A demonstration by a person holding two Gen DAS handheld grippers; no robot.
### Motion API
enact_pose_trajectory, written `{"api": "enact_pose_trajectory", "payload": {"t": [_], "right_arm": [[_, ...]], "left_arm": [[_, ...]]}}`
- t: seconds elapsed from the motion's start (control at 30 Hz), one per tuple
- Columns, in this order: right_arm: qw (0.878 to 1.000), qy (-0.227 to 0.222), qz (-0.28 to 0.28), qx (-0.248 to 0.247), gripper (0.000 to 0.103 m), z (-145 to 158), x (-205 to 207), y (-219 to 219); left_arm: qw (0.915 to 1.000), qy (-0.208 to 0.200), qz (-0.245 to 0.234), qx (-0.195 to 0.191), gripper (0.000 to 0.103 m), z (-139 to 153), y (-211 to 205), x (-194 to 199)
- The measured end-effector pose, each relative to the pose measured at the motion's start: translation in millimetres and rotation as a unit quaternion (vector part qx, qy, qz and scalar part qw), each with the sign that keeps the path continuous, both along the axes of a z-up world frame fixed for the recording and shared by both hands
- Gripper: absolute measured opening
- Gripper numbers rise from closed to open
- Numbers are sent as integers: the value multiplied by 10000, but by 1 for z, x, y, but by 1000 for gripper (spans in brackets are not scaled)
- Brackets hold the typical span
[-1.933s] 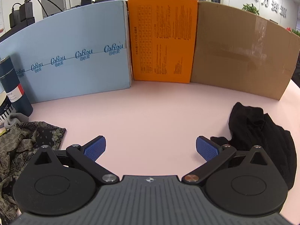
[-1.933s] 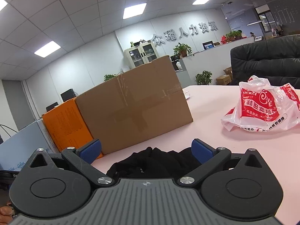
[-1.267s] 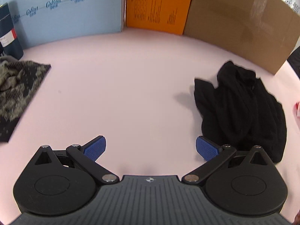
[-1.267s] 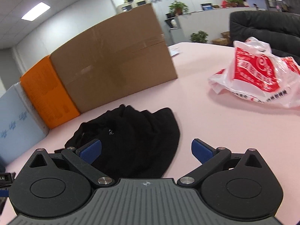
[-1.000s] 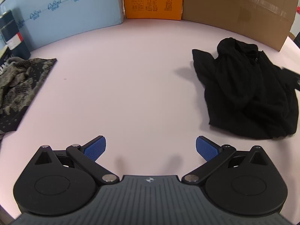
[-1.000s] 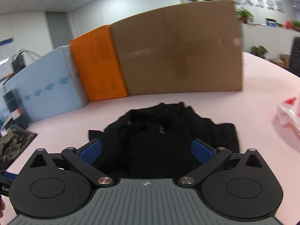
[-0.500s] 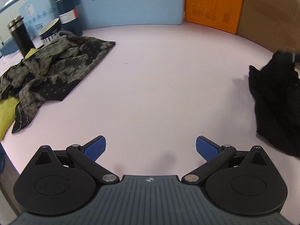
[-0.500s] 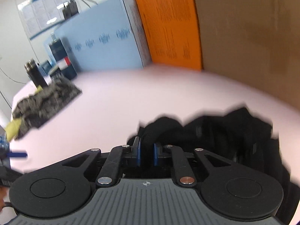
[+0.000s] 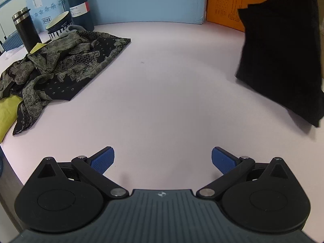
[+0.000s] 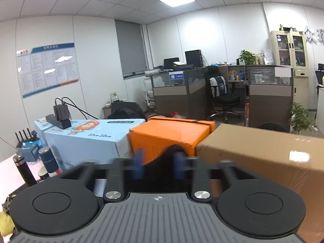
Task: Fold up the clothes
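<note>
A black garment [image 9: 281, 46] hangs in the air at the right of the left wrist view, its lower end near the pink table [image 9: 166, 85]. My right gripper [image 10: 159, 165] is raised high and shut on the black garment [image 10: 162, 166], a bunch of which shows between its blurred blue pads. My left gripper [image 9: 163, 159] sits low over the table's near side, open, with nothing between its fingers. A patterned black and beige garment [image 9: 60, 64] lies crumpled at the left of the table.
A light blue box [image 9: 149, 2], an orange box [image 9: 224, 4] and a brown cardboard box [image 10: 263, 162] wall the table's far side. Two dark flasks [image 9: 28, 30], a striped cup [image 9: 58, 25] and a yellow cloth [image 9: 8, 111] sit at the left.
My right gripper shut on the black garment and lifted it off the table, so its view now looks over the boxes. My left gripper swung left toward the patterned garment, still open.
</note>
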State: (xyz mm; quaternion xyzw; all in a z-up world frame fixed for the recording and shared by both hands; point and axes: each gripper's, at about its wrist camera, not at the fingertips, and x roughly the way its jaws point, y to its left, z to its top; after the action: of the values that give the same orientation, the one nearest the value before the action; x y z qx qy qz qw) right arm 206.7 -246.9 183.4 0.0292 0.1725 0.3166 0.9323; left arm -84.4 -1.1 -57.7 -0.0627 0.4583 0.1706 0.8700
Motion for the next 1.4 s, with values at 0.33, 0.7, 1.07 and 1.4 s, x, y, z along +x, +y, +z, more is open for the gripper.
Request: {"api": "enact_pose_trajectory", "payload": {"t": [0.33,0.7,1.07,1.4], "right_arm": [[9997,167,88,-178,87,1,-68,-32],[9821,851,1370,973,101,78,-196,20],[9460,142,3166,680,103,203,-382,140],[9271,-395,3612,917,103,224,-423,149]], "left_arm": [[9962,-673,-300,464,103,54,-13,24],[9995,99,-201,-244,103,25,-29,19],[9972,458,-133,-579,103,11,-28,28],[9973,458,27,-575,103,14,-16,42]]}}
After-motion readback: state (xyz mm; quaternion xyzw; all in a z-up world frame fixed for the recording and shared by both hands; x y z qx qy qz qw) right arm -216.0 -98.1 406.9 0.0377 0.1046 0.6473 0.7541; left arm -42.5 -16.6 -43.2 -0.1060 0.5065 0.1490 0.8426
